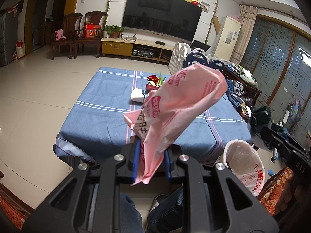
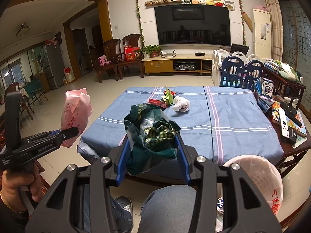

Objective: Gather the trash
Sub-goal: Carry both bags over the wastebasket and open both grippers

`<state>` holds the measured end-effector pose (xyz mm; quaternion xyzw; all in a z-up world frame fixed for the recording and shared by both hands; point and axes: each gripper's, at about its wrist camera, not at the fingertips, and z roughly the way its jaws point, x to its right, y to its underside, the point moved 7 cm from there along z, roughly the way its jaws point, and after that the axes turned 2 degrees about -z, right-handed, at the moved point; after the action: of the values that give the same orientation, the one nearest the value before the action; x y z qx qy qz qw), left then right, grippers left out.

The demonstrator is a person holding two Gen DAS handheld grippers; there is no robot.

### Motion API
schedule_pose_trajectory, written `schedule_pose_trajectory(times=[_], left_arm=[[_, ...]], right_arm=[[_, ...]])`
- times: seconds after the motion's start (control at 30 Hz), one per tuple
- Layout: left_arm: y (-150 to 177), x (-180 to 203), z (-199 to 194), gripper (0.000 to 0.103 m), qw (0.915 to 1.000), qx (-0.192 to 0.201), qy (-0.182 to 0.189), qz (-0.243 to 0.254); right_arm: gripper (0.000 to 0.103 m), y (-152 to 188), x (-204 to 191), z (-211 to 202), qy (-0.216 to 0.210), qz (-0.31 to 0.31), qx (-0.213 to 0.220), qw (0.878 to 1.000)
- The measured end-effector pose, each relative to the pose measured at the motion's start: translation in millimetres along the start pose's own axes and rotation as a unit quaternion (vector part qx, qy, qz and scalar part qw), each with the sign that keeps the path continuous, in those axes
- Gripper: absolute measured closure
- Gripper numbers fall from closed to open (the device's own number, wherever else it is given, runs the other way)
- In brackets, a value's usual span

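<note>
Trash is held in both grippers — a pink wrapper (image 1: 175, 104) clamped by the left gripper (image 1: 151, 155), a dark green bag (image 2: 153, 134) by the right gripper (image 2: 153, 147) — near a lined bin (image 1: 243, 165).

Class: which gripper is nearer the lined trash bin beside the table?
Right. The right gripper, holding a green wrapper, is just left of the trash bin; the left gripper, holding a pink bag, is further left.

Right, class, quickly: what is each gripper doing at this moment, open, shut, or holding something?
Left gripper: shut on the pink wrapper, held up off the table.
Right gripper: shut on the dark green bag.
</note>
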<state>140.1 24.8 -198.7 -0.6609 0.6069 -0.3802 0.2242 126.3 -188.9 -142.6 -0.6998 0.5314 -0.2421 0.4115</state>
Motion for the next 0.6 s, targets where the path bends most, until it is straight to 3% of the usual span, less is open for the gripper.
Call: schedule_pose_trajectory(times=[0.27, 0.53, 0.6], left_arm=[[-5.6, 37.2, 9.8, 0.081, 0.9991, -0.007, 0.031, 0.028], [3.9, 129.9, 40.6, 0.081, 0.9896, -0.043, 0.107, 0.086], [10.6, 155.8, 50.2, 0.081, 0.9853, -0.057, 0.127, 0.1]], right_arm=[[0.058, 6.7, 42.9, -22.2, 0.044, 0.024, 0.007, 0.999], [0.057, 32.8, 117.7, -55.7, 0.121, 0.061, -0.002, 0.991], [0.053, 41.5, 140.9, -63.6, 0.14, 0.078, -0.006, 0.987]])
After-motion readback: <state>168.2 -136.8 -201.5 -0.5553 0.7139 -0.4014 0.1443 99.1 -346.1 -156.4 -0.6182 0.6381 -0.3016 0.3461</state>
